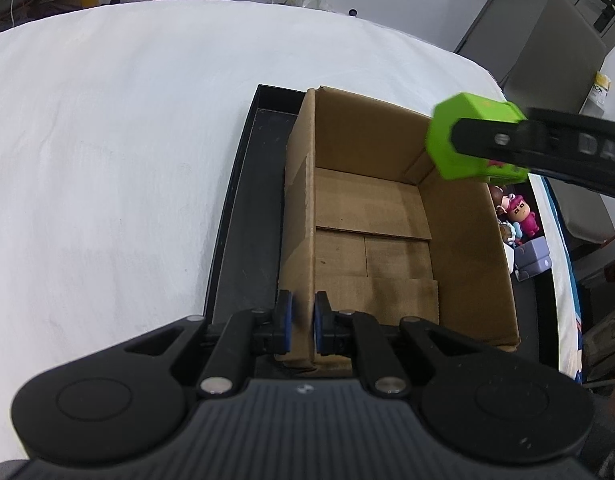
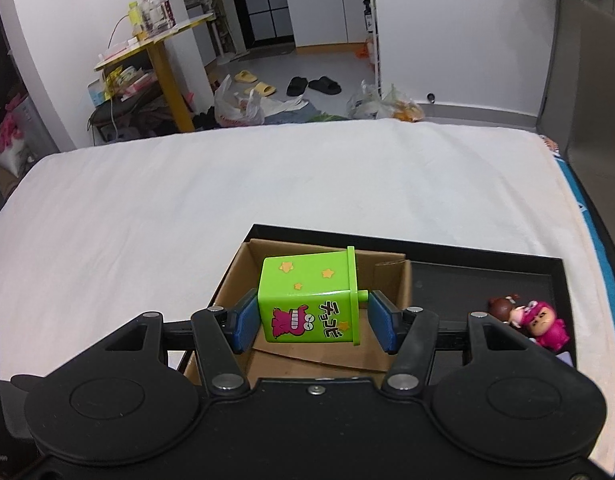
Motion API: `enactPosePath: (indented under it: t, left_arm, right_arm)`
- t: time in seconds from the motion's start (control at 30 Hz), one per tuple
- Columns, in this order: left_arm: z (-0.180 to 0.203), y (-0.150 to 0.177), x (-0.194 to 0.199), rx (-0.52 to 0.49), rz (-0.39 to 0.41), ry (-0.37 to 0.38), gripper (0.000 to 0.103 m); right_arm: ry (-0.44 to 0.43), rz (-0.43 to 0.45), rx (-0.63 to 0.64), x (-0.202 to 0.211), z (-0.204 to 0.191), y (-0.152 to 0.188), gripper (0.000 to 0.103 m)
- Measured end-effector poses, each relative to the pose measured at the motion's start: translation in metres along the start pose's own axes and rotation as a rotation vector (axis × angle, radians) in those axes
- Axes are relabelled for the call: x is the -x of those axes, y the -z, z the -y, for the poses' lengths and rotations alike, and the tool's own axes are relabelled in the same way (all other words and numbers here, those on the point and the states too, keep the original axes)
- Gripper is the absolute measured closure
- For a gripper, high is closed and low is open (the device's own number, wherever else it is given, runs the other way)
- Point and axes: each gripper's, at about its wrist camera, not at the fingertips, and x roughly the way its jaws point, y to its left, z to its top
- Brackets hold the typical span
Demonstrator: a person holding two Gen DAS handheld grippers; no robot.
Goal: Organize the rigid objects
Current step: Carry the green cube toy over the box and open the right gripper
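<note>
An open cardboard box (image 1: 371,216) stands in a black tray (image 1: 243,216) on the white-covered table. My left gripper (image 1: 301,326) is shut on the box's near left wall. My right gripper (image 2: 313,322) holds a green toy bin (image 2: 307,298) on its side between its blue pads, above the box (image 2: 387,276); the right pad looks slightly apart from the rim. The same bin (image 1: 463,136) shows over the box's far right corner in the left wrist view. Small figurines (image 2: 527,316) lie in the tray to the right of the box.
The white cloth (image 2: 227,184) covers the table around the tray (image 2: 487,272). A grey toy block (image 1: 533,258) lies with the figurines (image 1: 515,212). Beyond the table are slippers and bags on the floor and a yellow-legged side table (image 2: 163,60).
</note>
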Motion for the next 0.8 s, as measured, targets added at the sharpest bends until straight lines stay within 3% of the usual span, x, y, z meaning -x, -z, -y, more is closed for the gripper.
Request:
enactPosePath:
  t: [0.6, 0.8]
  left_arm:
    - [-0.008, 0.002, -0.001, 0.101, 0.013, 0.014, 0.093]
    - [-0.009, 0.005, 0.0, 0.124, 0.016, 0.014, 0.093]
  right_arm:
    - [-0.007, -0.098, -0.053, -0.042, -0.019, 0.008, 0.046]
    - [-0.017, -0.056, -0.041, -0.039, -0.018, 0.008, 0.036]
